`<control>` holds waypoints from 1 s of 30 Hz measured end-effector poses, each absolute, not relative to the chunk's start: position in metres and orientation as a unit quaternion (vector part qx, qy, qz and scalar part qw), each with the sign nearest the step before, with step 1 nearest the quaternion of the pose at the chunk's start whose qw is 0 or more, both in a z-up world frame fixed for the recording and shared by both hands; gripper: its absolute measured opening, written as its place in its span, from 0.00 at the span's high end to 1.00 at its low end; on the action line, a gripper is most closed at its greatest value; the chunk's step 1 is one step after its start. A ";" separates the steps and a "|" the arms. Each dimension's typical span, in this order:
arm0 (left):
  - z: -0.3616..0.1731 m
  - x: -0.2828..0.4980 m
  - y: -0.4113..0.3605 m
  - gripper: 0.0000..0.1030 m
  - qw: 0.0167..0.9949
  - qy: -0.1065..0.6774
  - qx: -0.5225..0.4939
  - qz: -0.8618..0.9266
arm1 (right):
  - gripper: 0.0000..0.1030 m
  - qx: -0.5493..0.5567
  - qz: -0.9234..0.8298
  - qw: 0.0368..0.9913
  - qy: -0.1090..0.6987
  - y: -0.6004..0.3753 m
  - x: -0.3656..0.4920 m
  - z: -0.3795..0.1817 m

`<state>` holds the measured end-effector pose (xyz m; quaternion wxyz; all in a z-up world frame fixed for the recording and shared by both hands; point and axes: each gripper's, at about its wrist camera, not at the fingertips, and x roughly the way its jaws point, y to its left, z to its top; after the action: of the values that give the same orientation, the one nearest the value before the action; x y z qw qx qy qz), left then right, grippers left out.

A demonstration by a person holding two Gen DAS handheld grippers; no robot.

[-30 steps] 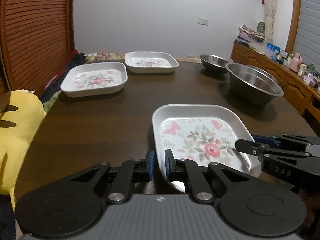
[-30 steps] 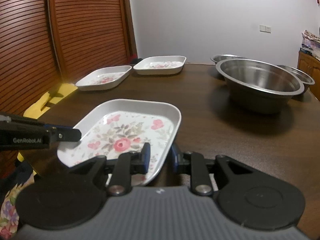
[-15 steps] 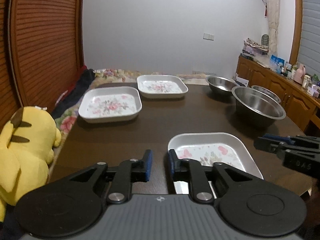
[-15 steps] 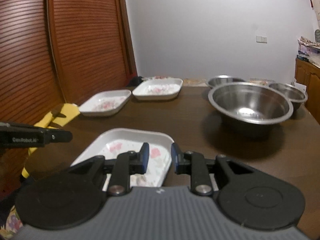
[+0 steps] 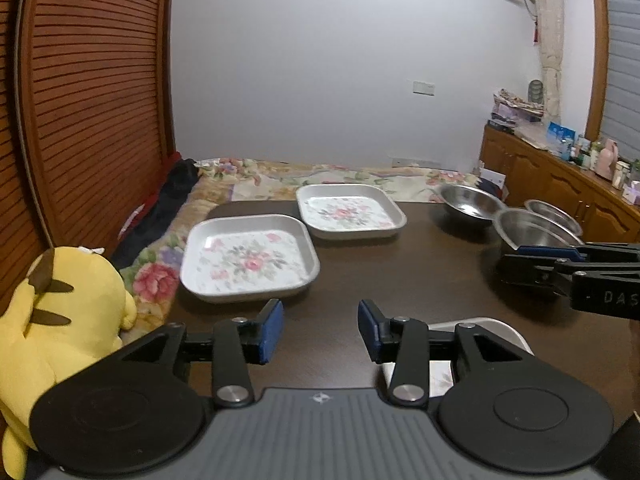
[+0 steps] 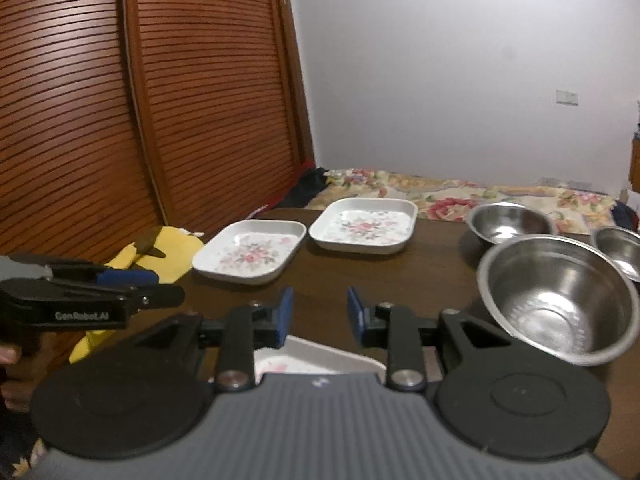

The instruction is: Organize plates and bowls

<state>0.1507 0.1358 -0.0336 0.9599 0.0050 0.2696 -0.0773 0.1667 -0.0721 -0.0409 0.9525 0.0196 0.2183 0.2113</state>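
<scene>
Blue-padded, the left gripper (image 5: 320, 330) and the right gripper (image 6: 319, 316) hung above the dark wooden table (image 5: 420, 280), the jaws of each opening with nothing between them. Beneath both lay the nearest floral plate (image 6: 316, 360), mostly hidden by the gripper bodies. Farther on, two more floral plates (image 5: 248, 258) (image 5: 350, 210) sat side by side at the left. To the right stood a large steel bowl (image 6: 556, 296) with two smaller steel bowls (image 6: 508, 222) (image 6: 620, 246) behind it. A yellow plush toy (image 5: 60, 320) sat off the table's left edge.
</scene>
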 end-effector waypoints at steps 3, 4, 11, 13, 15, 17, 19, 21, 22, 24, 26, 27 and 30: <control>-0.032 0.167 0.149 0.57 0.959 0.273 0.011 -0.070 | 0.61 0.022 0.220 0.948 0.229 -0.063 0.184 -0.040; -0.032 0.174 0.155 0.57 0.959 0.275 0.013 -0.067 | 0.61 0.023 0.223 0.946 0.233 -0.059 0.189 -0.039; -0.030 0.216 0.191 0.57 0.957 0.285 0.010 -0.050 | 0.59 0.063 0.254 0.923 0.281 -0.038 0.233 -0.032; -0.029 0.226 0.198 0.57 0.957 0.284 0.019 -0.045 | 0.59 0.061 0.256 0.922 0.285 -0.031 0.244 -0.029; -0.028 0.236 0.205 0.57 0.957 0.285 0.019 -0.046 | 0.59 0.050 0.254 0.923 0.285 -0.023 0.254 -0.026; -0.028 0.243 0.210 0.57 0.957 0.284 0.018 -0.052 | 0.59 0.041 0.253 0.923 0.286 -0.016 0.263 -0.026; -0.030 0.251 0.215 0.57 0.957 0.282 0.020 -0.059 | 0.59 0.037 0.255 0.921 0.291 -0.010 0.271 -0.027; -0.033 0.259 0.220 0.57 0.957 0.282 0.021 -0.067 | 0.59 0.035 0.258 0.917 0.301 -0.003 0.281 -0.031; -0.035 0.264 0.224 0.57 0.956 0.284 0.020 -0.069 | 0.59 0.035 0.261 0.915 0.307 0.000 0.286 -0.032; -0.040 0.274 0.228 0.57 0.954 0.290 0.017 -0.070 | 0.59 0.035 0.265 0.909 0.319 0.007 0.295 -0.037; -0.046 0.283 0.233 0.57 0.952 0.297 0.015 -0.068 | 0.59 0.030 0.266 0.905 0.331 0.015 0.304 -0.045; -0.050 0.288 0.236 0.57 0.951 0.301 0.012 -0.068 | 0.59 0.029 0.266 0.903 0.335 0.018 0.308 -0.047; -0.059 0.299 0.242 0.57 0.948 0.309 0.004 -0.070 | 0.59 0.033 0.265 0.896 0.355 0.025 0.321 -0.056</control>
<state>0.2989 0.2417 -0.0591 0.9484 0.0038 0.3091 -0.0704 0.3211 0.0248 -0.0564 0.8959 0.0332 0.3550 0.2649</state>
